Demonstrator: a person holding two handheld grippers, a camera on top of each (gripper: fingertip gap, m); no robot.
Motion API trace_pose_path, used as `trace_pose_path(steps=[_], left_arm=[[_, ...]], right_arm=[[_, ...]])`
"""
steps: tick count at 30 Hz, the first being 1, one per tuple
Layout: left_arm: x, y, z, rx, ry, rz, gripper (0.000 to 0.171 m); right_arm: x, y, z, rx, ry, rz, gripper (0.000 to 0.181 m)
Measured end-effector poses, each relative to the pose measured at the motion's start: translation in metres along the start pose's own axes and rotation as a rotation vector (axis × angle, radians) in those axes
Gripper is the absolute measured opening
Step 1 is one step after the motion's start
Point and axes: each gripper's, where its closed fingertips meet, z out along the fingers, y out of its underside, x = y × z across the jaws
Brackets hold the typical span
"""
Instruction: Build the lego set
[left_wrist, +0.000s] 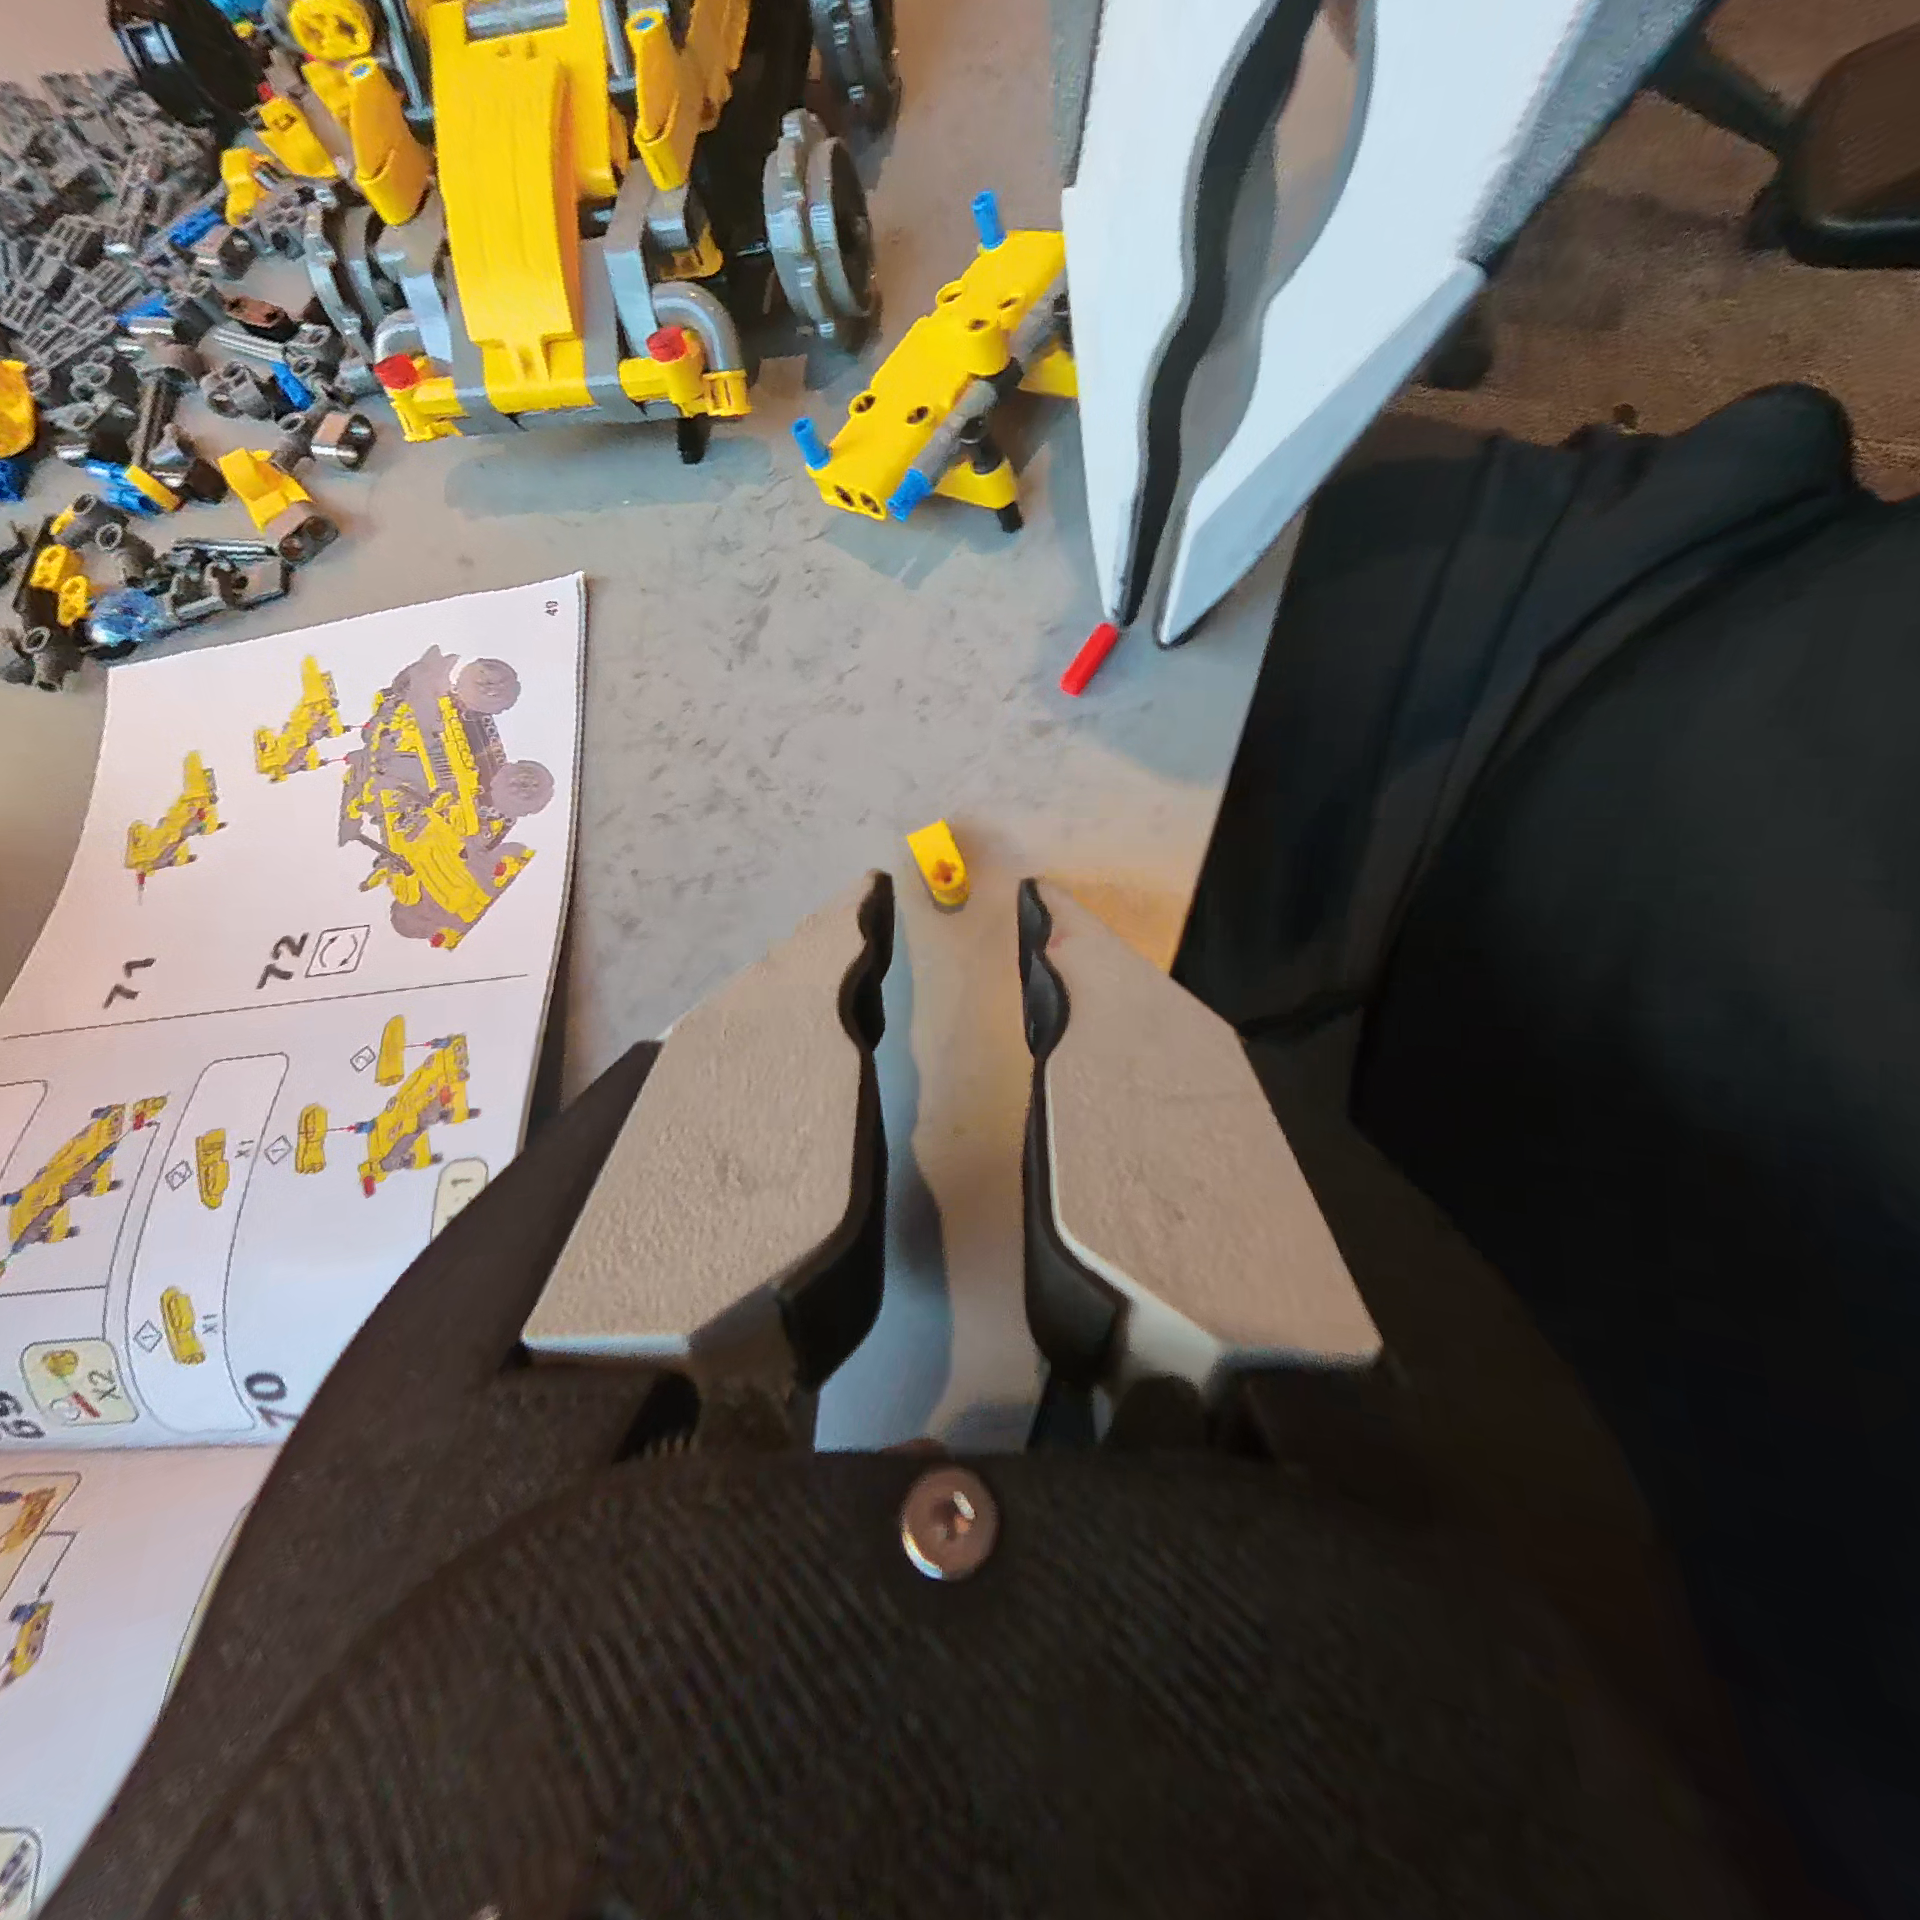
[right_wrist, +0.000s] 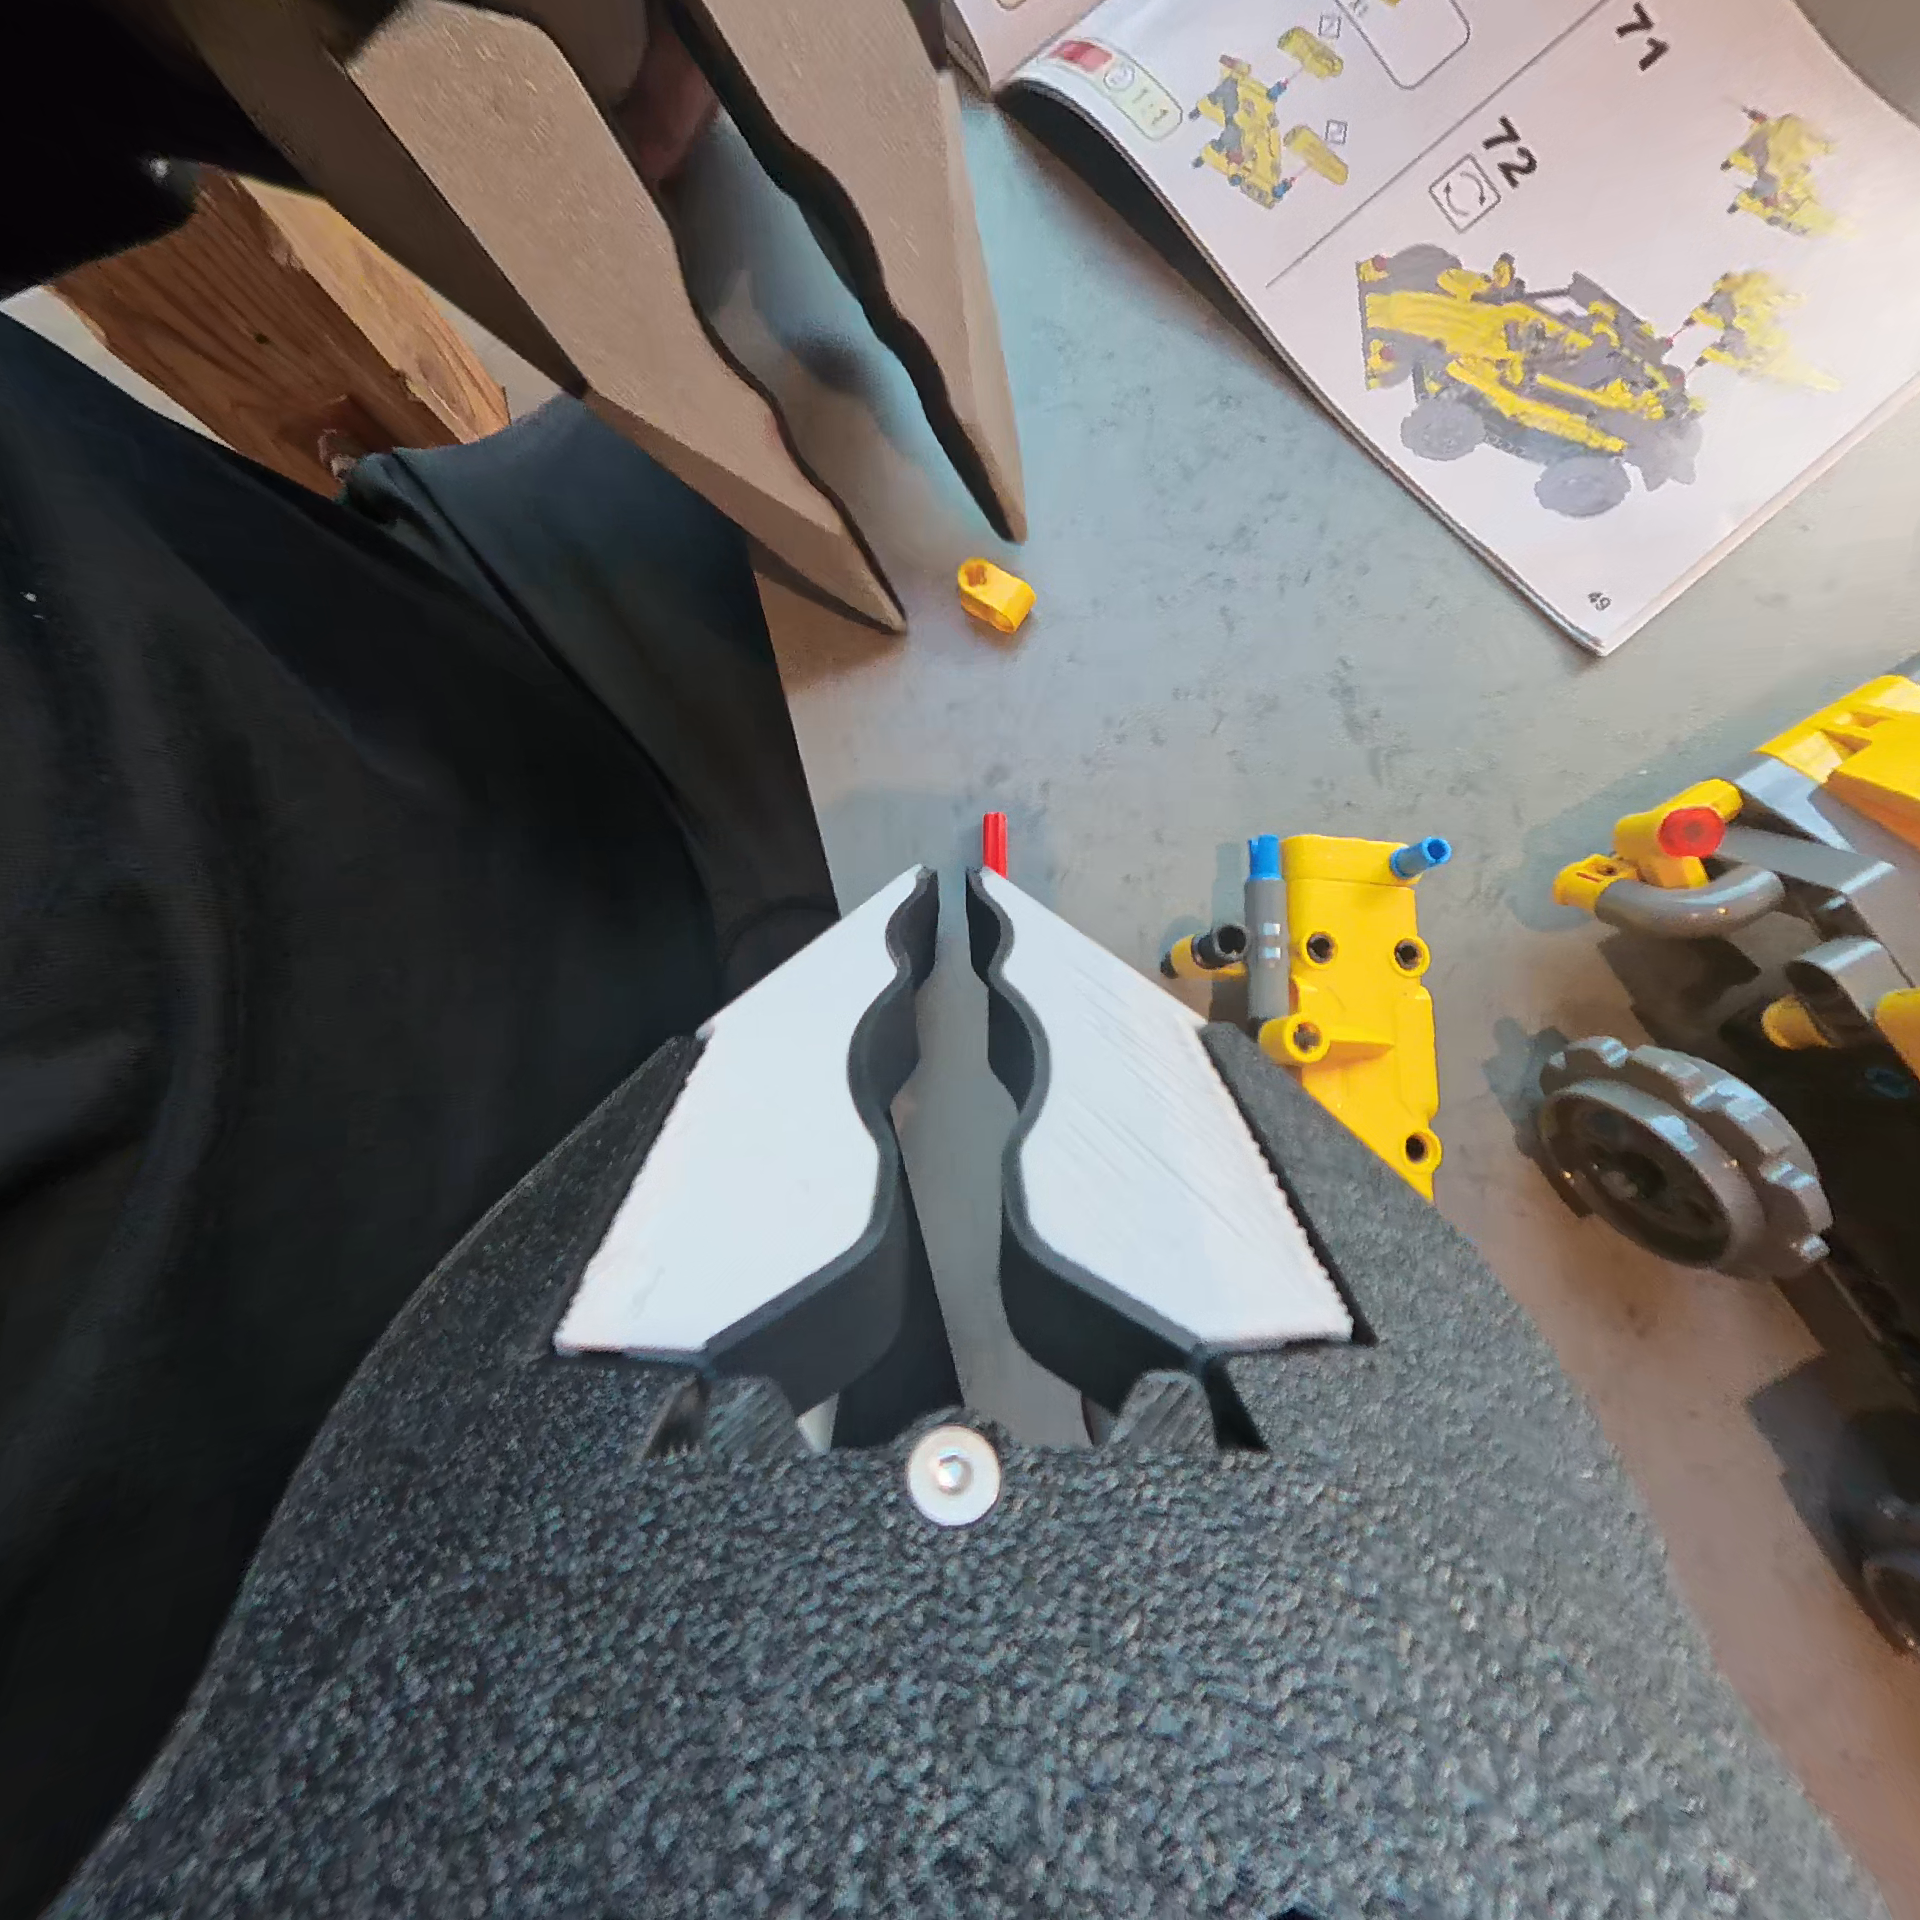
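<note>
Running off the top edge: yellow toy vehicle (left_wrist: 520, 208); likewise off the right edge in the right wrist view. Hiding the far end of the small yellow assembly (left_wrist: 935, 395): right gripper (left_wrist: 1143, 634). Lying partly out of frame: instruction booklet (left_wrist: 312, 935). Blurring into an unreadable heap at far left: loose parts (left_wrist: 125, 343).

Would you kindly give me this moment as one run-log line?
left gripper: open, at yellow connector | right gripper: nearly closed, at red pin | both on grey table

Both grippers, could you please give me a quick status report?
Left gripper open, yellow connector just ahead. Right gripper nearly shut, red pin at its tips. Nothing in the way.
</note>
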Motion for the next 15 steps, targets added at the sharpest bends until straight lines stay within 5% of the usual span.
trace_pose_path(steps=[5, 15], left_arm=[[-0.0048, -0.0006, 0.0043, -0.019, -0.008, -0.049, 0.004], [0.0035, 0.0017, 0.0006, -0.023, 0.107, -0.069, 0.01]], right_arm=[[0.0012, -0.0012, 0.0015, 0.005, 0.007, -0.011, 0.005], [0.0024, 0.0042, 0.0046, -0.012, 0.007, 0.014, 0.008]])
